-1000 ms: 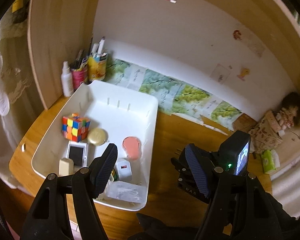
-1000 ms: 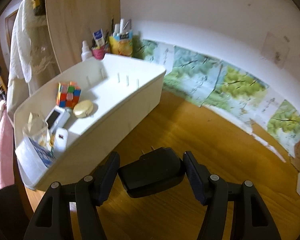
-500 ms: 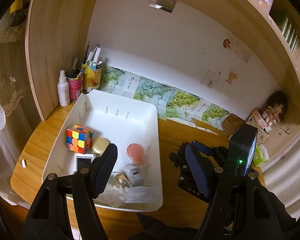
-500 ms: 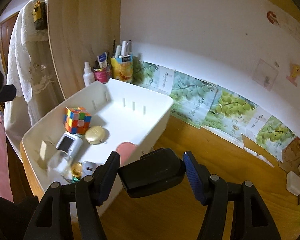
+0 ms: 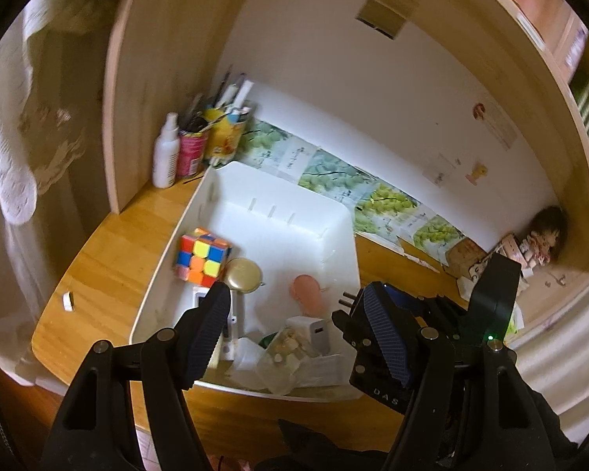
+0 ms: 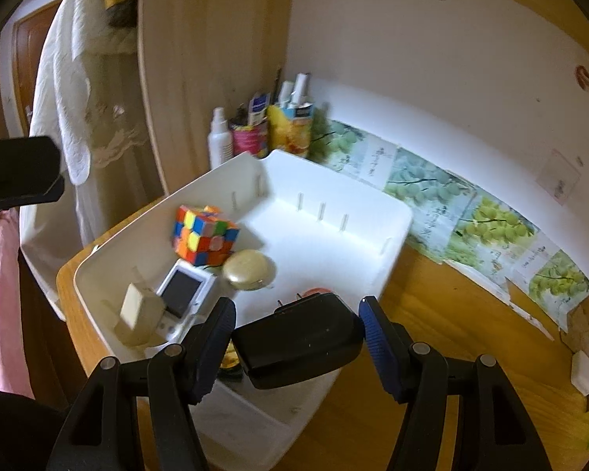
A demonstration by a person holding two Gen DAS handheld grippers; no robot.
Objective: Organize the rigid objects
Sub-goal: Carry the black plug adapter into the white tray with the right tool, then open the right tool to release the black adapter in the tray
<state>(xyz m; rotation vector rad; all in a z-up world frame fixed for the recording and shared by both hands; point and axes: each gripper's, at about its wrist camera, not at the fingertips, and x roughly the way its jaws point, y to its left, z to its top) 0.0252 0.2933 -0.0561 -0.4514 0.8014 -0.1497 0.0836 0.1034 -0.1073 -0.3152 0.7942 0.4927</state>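
Black plug adapter point(image 6: 300, 339) clamped between the pads of the right gripper point(image 6: 297, 337), prongs pointing away toward the wall, held above the near right corner of the white bin point(image 6: 392, 251) — same adapter seen from the left wrist as a dark block with two prongs point(image 5: 349, 298) just past the bin's right wall. Left gripper point(image 5: 300, 339) spread wide with nothing between its fingers, hanging over the bin's near end.

Inside the bin: a colour cube point(image 6: 202, 233) toward the left wall, a round gold tin point(image 6: 248, 269) touching its near side, a small white device with a dark screen point(image 6: 180, 288) beside the tin, a cream block point(image 6: 139, 312) at the near left corner, tilted. A pink oval point(image 5: 308, 292) on the bin floor near the right wall, a white charger point(image 5: 314, 331) and a crumpled clear bag point(image 5: 290, 361) at the near edge.

Bin resting on a wooden desk point(image 6: 451, 314), its far left corner close to a white spray bottle point(image 6: 220, 137), a pink pen cup point(image 6: 249, 137) and a yellow carton point(image 6: 290, 127) in the desk's back corner. Leaf-print sheets point(image 6: 483, 221) along the desk's back edge against the white wall.
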